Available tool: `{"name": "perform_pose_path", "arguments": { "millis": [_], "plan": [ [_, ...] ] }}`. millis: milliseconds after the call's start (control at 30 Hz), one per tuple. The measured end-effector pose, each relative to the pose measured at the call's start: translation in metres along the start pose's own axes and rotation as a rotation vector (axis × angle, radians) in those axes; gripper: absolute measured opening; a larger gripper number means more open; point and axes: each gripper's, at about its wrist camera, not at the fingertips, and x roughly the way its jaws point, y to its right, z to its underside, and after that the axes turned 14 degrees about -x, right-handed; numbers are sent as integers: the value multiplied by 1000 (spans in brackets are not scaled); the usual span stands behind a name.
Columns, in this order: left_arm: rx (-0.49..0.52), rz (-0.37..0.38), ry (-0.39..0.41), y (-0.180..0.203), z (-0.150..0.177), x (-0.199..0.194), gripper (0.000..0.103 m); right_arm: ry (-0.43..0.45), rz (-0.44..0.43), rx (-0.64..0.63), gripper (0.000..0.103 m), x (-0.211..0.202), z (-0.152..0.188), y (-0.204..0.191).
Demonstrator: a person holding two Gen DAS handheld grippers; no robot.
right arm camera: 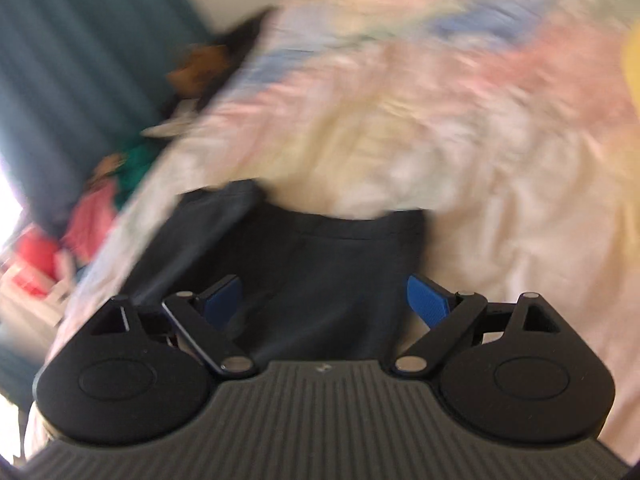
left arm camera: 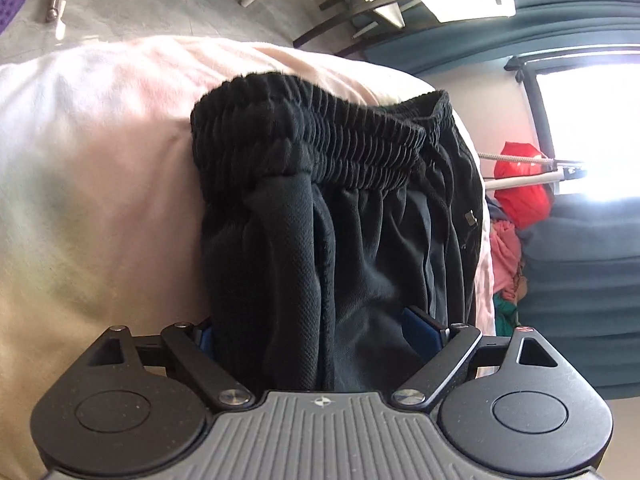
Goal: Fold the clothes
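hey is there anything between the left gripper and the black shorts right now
No, nothing visible. The black shorts already fill the space between the open left gripper fingers, lying on the pale blanket.

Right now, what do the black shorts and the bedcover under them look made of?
Black shorts: likely matte synthetic mesh knit, going by the fine pinhole texture; the waistband is ribbed, gathered elastic. Bedcover: soft pale fabric with a slightly fuzzy look, possibly fleece or brushed cotton; can't tell which.

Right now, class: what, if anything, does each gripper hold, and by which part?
Neither clearly grips. The left gripper stands open around bunched fabric of the black shorts, below the waistband. The right gripper is open over dark cloth.
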Motion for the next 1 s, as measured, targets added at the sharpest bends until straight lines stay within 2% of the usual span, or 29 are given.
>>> {"name": "perform_pose_path", "arguments": {
  "millis": [267,500,600,800,933,1000],
  "plan": [
    [4,7,-11,-4,1,3,89,-100,113,166,93,45,1,43],
    [-12,22,-25,-2,-6,14,89,-64,-203,189,94,49,4,28],
    [-21,27,-28,-3,-5,11,89,29,-313,164,94,36,-3,18],
    [-38,28,-29,-5,-8,14,88,-39,-234,129,94,43,-3,13],
    [-37,16,-28,-4,-8,15,87,-168,-187,175,92,63,4,24],
    [-35,15,-31,-4,-9,15,87,-160,-185,146,93,62,4,20]
  ]
}}
